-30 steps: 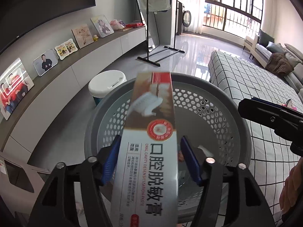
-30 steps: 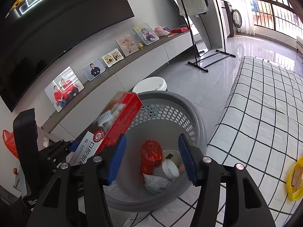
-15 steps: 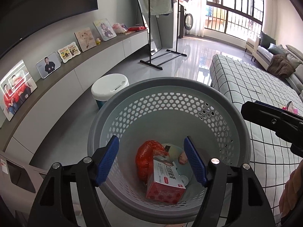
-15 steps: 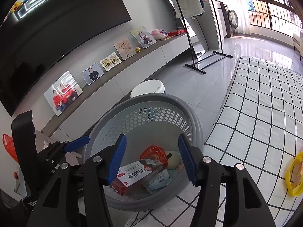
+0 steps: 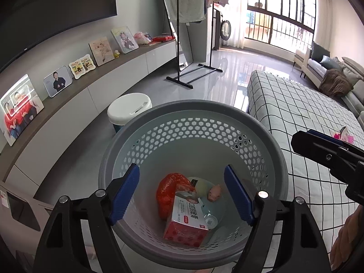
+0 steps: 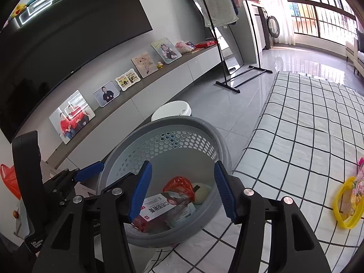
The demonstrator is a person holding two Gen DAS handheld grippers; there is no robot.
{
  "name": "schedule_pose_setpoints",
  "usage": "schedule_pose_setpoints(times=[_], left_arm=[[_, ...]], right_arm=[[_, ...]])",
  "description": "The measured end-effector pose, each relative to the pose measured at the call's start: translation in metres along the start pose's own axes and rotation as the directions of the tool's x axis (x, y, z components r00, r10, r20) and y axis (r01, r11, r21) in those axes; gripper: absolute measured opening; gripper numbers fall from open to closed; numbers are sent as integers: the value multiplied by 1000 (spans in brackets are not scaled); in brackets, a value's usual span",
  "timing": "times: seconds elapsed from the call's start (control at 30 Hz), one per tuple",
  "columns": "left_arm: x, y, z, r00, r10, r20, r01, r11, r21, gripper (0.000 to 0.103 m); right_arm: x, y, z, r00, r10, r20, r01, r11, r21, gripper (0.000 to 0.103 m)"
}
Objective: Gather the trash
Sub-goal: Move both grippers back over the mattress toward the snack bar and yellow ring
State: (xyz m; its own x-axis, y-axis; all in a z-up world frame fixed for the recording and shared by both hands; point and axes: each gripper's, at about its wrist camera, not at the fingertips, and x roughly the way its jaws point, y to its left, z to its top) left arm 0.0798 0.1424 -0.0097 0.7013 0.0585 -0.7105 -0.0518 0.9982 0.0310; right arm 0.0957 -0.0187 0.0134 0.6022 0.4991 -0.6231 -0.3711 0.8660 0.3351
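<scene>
1. Left gripper [image 5: 182,193]: fingers spread wide, nothing between them, hovering over the grey basket [image 5: 261,132] mouth, pointing down into it
2. Right gripper [image 6: 182,188]: fingers apart too, empty, aimed at the same basket from the bedspread side
3. Trash in the basket: toothpaste box [image 5: 187,223] lying flat on the bottom, long axis running roughly away from the left wrist camera, resting against the red plastic bag [image 5: 167,193]; small pink pig-like item [image 5: 215,191] and a pale round thing beside them
4. Remaining trash, judged from what shows: yellow item [image 6: 348,204] plus pink wrapper at the frame edge, on the checked bedspread [image 6: 307,136], well off to the right of the right gripper, well apart from the basket
5. Key relation for the next pick: that pile sits on the right side, so right gripper is the nearer one; left gripper has the basket and the other tool between it and the target
6. Yellow item's long axis seems to run roughly along the right gripper's forward direction; fisheye edge warps it, so only a guess; probably needs a swing right before closing across the short side
7. Pink wrapper [image 5: 343,134] also visible past the right tool in the left view
8. Risk: yellow piece looks like a thin ring or band, may slip out of the pads
</scene>
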Motion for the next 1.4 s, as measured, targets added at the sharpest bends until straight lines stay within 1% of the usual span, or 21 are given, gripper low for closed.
schedule_pose_setpoints(times=[0.23, 0.3, 0.47, 0.6, 0.8, 0.83, 0.97, 1.07, 1.17, 1.27, 1.33, 1.4], left_arm=[[-6, -19, 0, 1000, -10, 19, 9, 1000, 20, 80], [-8, -26, 1, 1000, -16, 26, 15, 1000, 26, 83], [-15, -47, 2, 998, -44, 50, 42, 998, 39, 84], [-18, -67, 4, 995, -89, 53, 86, 995, 42, 87], [-28, -106, 3, 986, -154, 62, 148, 985, 85, 88], [-30, -113, 2, 985, -162, 66, 156, 983, 97, 89], [-34, -139, 0, 978, -196, 68, 185, 973, 140, 90], [-33, -153, -2, 974, -220, 56, 208, 965, 160, 90], [-32, -163, -4, 973, -227, 48, 215, 961, 173, 90], [-28, -168, -5, 972, -232, 32, 223, 959, 175, 90], [-25, -172, -5, 971, -237, 20, 230, 958, 172, 90], [-23, -173, -6, 971, -239, 11, 233, 957, 171, 90]], right_arm=[[-30, -24, -7, 995, -79, 56, 77, 996, 45, 55], [-40, -32, -11, 991, -109, 73, 105, 993, 58, 58], [-68, -56, -23, 976, -189, 111, 178, 978, 105, 61], [-91, -79, -37, 958, -260, 123, 240, 958, 157, 65], [-122, -110, -60, 922, -368, 118, 337, 916, 218, 68], [-126, -116, -63, 917, -383, 113, 351, 909, 226, 68], [-140, -136, -76, 894, -440, 88, 405, 875, 266, 68], [-144, -152, -82, 881, -468, 63, 432, 852, 295, 68], [-141, -160, -82, 868, -495, 38, 462, 834, 302, 68], [-137, -163, -81, 861, -507, 27, 478, 827, 294, 68], [-132, -166, -77, 864, -503, 16, 477, 829, 293, 68], [-129, -170, -76, 872, -490, 8, 465, 832, 302, 68]])
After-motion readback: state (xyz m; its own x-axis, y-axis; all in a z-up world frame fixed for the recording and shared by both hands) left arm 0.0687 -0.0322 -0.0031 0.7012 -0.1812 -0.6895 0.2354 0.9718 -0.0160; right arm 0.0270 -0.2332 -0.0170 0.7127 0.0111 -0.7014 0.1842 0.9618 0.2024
